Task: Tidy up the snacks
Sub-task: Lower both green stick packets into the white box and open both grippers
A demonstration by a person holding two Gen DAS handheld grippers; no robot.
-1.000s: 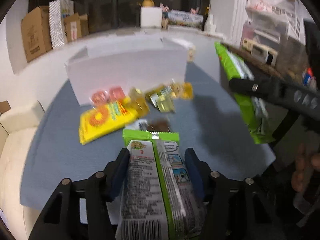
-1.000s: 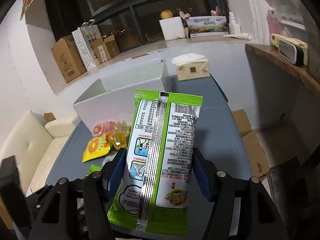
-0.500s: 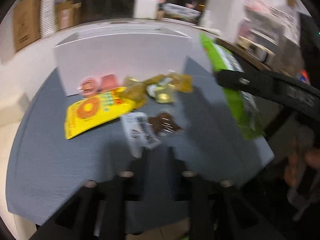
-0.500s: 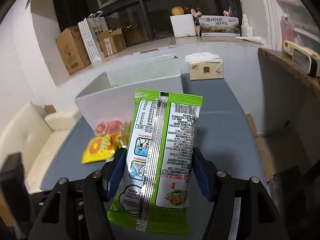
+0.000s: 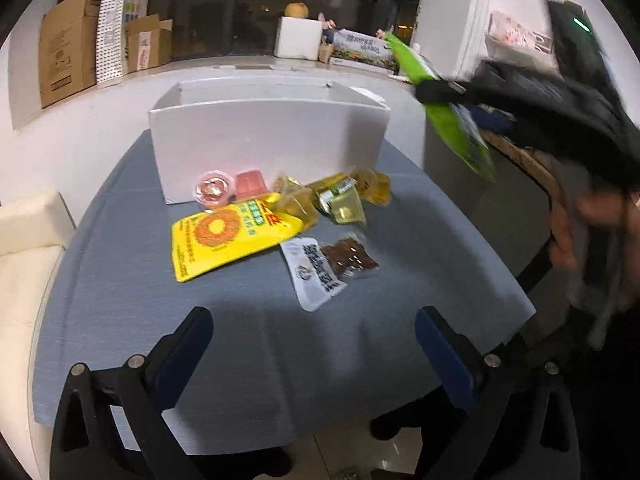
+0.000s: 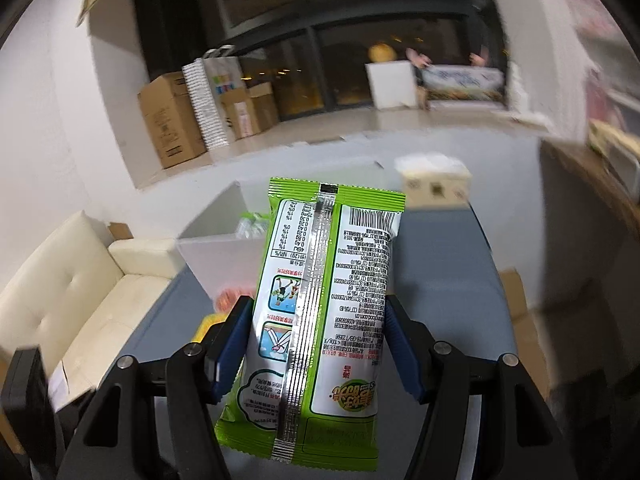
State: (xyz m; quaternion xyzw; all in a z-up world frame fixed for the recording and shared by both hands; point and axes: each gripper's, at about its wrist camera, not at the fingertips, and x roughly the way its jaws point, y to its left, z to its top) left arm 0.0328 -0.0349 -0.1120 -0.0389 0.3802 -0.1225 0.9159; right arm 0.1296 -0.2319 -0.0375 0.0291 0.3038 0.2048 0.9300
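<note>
My left gripper (image 5: 314, 334) is open and empty above the near part of the grey-blue table (image 5: 120, 300). Ahead lie a yellow snack bag (image 5: 224, 240), a white-and-clear jerky pack (image 5: 326, 266), pink jelly cups (image 5: 230, 187) and yellow jelly cups (image 5: 340, 196), in front of a white box (image 5: 268, 136). My right gripper (image 6: 318, 344) is shut on a green snack pack (image 6: 324, 304), held in the air; it also shows in the left wrist view (image 5: 448, 108), up at the right of the box. A green item (image 6: 252, 226) lies inside the box.
A cream sofa (image 6: 68, 300) stands left of the table. A tissue box (image 6: 436, 184) sits at the table's far end. Cardboard boxes (image 5: 68, 48) line the window ledge. A wooden shelf (image 5: 520, 156) runs along the right.
My left gripper no longer holds the green pack it held a second ago and has opened wide. My right gripper has risen and moved toward the box with its green pack.
</note>
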